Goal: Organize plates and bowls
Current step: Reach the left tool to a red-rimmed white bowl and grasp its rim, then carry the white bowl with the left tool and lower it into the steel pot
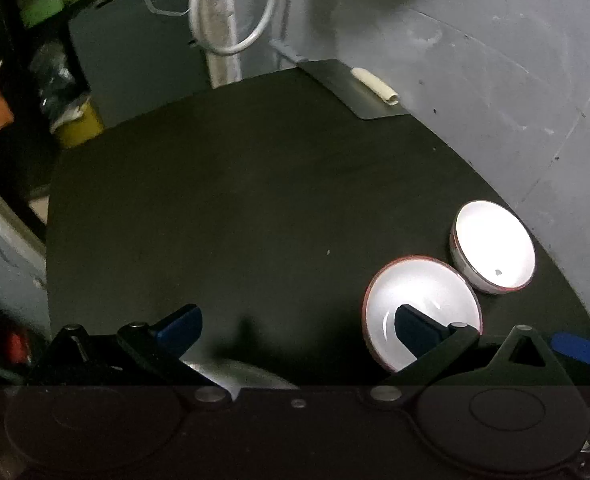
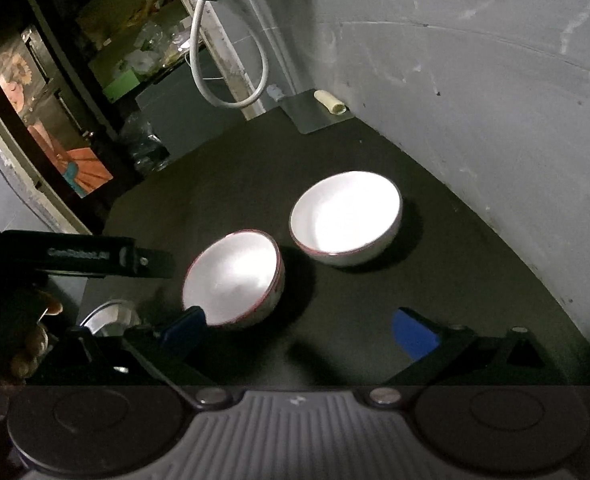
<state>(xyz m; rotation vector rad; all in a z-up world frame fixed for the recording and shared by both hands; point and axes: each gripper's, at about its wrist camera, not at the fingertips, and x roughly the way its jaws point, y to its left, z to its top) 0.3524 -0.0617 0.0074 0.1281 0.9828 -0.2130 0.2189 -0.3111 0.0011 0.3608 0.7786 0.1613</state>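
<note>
Two white bowls with red rims stand side by side on the dark table (image 1: 235, 208). In the left wrist view the near bowl (image 1: 419, 300) sits low right and the far bowl (image 1: 493, 246) beyond it, by the wall. My left gripper (image 1: 299, 330) is open; its right finger (image 1: 419, 334) overlaps the near bowl's inside, and whether it touches I cannot tell. A steel dish (image 1: 235, 374) shows just under its base. In the right wrist view my right gripper (image 2: 299, 332) is open and empty, its left fingertip (image 2: 185, 330) beside the near bowl (image 2: 235, 278). The far bowl (image 2: 345, 218) stands apart behind.
A grey wall (image 2: 475, 100) curves along the table's right side. A metal sheet (image 2: 311, 114) with a cream roll (image 2: 329, 102) lies in the far corner. A white cable (image 2: 231, 80) hangs at the back. Cluttered shelves (image 2: 55, 100) stand left. The steel dish (image 2: 111, 316) is near a hand (image 2: 35, 320).
</note>
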